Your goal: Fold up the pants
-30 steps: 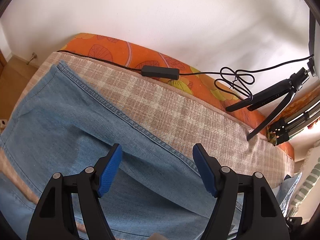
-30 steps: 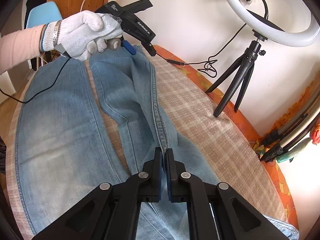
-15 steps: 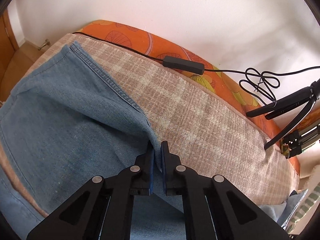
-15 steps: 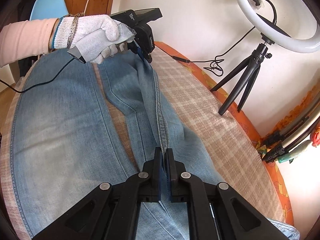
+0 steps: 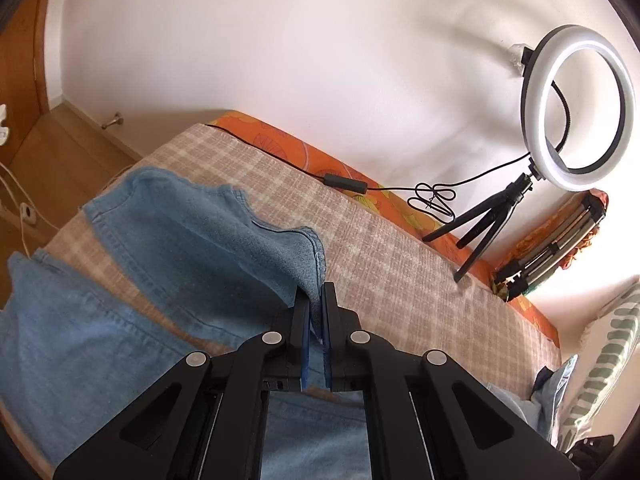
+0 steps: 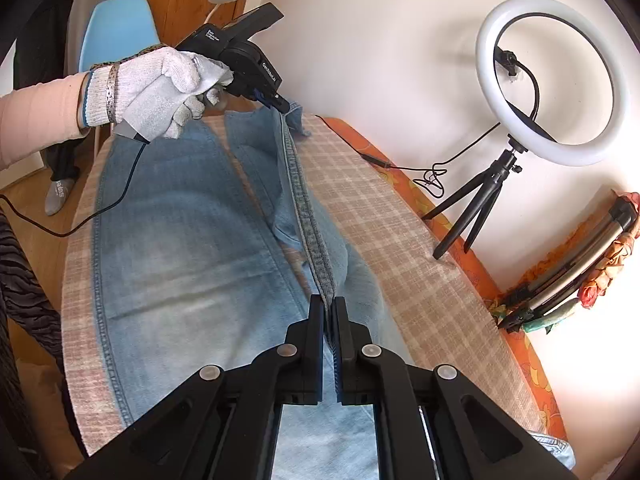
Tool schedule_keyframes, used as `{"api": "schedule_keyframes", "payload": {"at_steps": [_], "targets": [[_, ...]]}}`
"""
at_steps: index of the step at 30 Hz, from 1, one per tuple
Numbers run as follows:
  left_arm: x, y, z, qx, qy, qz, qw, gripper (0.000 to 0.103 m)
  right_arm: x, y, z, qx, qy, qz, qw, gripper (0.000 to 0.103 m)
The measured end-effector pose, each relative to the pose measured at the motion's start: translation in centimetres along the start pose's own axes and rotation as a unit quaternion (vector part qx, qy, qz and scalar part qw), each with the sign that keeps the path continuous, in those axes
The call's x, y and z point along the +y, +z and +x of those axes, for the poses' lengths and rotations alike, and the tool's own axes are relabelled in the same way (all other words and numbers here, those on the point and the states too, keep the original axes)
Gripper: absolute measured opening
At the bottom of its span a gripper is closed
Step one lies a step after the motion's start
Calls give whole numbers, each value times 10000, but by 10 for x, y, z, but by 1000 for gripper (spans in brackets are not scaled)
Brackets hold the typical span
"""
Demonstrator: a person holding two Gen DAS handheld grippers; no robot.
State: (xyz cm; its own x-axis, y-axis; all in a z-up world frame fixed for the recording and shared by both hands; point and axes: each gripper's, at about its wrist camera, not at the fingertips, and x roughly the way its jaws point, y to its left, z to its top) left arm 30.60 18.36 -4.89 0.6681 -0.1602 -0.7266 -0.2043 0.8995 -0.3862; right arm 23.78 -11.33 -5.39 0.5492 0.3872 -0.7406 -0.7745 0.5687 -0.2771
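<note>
Light blue jeans (image 6: 180,248) lie lengthwise on a checked beige bed cover (image 6: 400,248). My right gripper (image 6: 329,308) is shut on the outer seam of the right leg (image 6: 308,220) about midway along it. My left gripper (image 5: 315,300) is shut on the same leg's edge near the hem and lifts it off the cover; the hem (image 5: 224,216) hangs bunched. In the right wrist view the left gripper (image 6: 276,102) appears at the far end, held by a white-gloved hand (image 6: 160,88), with the seam stretched between the two grippers.
A ring light on a black tripod (image 6: 548,80) stands at the bed's wall side, with its cable and inline switch (image 5: 346,183) along the orange mattress edge (image 5: 304,152). Folded tripods (image 6: 568,272) lean further right. A blue chair (image 6: 116,28) and wooden floor lie beyond the foot.
My left gripper went from open over the leg to shut on its edge, then rose with the hem end. My right gripper stayed shut on the seam and lifted slightly.
</note>
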Motion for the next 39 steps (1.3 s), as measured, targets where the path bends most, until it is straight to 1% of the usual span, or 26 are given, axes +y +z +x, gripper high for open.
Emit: {"api": "schedule_keyframes", "payload": {"at_steps": [3, 5, 7, 9, 12, 14, 15, 17, 18, 19, 21, 22, 23, 24, 25, 27, 29, 31, 32, 34, 35, 36, 37, 38, 39], "targets": [[19, -37, -31, -39, 32, -57, 10000, 4, 39, -18, -16, 58, 239, -27, 9997, 1], [34, -65, -42, 61, 97, -74, 9999, 4, 65, -34, -17, 197, 398, -44, 9990, 1], [49, -92, -46, 193, 204, -87, 9996, 4, 91, -50, -15, 331, 458, -146, 9983, 1], [63, -116, -48, 381, 313, -199, 9986, 4, 109, -63, -11, 429, 528, -114, 9976, 1], [82, -136, -51, 559, 344, -353, 9972, 8, 125, -76, -4, 579, 560, -89, 9967, 1], [88, -140, -60, 504, 513, -196, 9972, 9, 131, -84, 2, 728, 565, -96, 9957, 1], [92, -138, -64, 476, 546, -175, 9972, 12, 132, -86, 4, 769, 546, -99, 9955, 1], [107, -131, -80, 305, 591, -272, 9974, 13, 134, -88, 6, 842, 528, -154, 9949, 2], [117, -124, -89, 208, 628, -329, 9973, 18, 134, -87, 6, 882, 558, -154, 9944, 3], [128, -116, -98, 90, 691, -393, 9968, 26, 133, -85, 4, 879, 558, -117, 9945, 5], [155, -99, -115, -207, 955, -524, 9938, 34, 127, -77, 0, 878, 681, 59, 9938, 14], [171, -90, -119, -268, 1121, -580, 9916, 36, 124, -72, -3, 826, 748, 139, 9937, 18], [189, -82, -121, -276, 1275, -685, 9891, 36, 122, -67, -6, 746, 801, 204, 9938, 18], [206, -75, -122, -286, 1367, -863, 9864, 36, 120, -61, -9, 681, 850, 275, 9937, 28], [225, -70, -121, -253, 1365, -1064, 9846, 36, 119, -54, -12, 580, 867, 358, 9939, 36], [251, -59, -111, -109, 1236, -1310, 9836, 36, 116, -37, -12, 427, 956, 530, 9931, 36], [267, -49, -101, -163, 1312, -1486, 9800, 36, 116, -16, -6, 320, 1016, 612, 9924, 36], [279, -39, -88, -157, 1035, -1675, 9803, 36, 117, 7, 3, 221, 1018, 651, 9924, 37], [283, -32, -80, -128, 892, -1768, 9801, 36, 117, 19, 9, 186, 1091, 695, 9914, 38], [287, -18, -68, -187, 818, -1829, 9795, 38, 118, 42, 24, 104, 1189, 824, 9894, 44], [288, -10, -60, -187, 767, -1808, 9803, 40, 118, 56, 33, 84, 1251, 895, 9881, 48], [290, -4, -52, -142, 683, -1812, 9810, 49, 119, 70, 44, 80, 1365, 981, 9857, 57], [293, 3, -43, -48, 563, -1822, 9816, 54, 118, 84, 55, 92, 1495, 1083, 9828, 60], [294, 7, -34, 77, 460, -1844, 9817, 57, 117, 100, 69, 115, 1655, 1224, 9785, 61], [296, 12, -25, 182, 393, -1873, 9813, 57, 115, 115, 83, 113, 1752, 1395, 9745, 61]]}}
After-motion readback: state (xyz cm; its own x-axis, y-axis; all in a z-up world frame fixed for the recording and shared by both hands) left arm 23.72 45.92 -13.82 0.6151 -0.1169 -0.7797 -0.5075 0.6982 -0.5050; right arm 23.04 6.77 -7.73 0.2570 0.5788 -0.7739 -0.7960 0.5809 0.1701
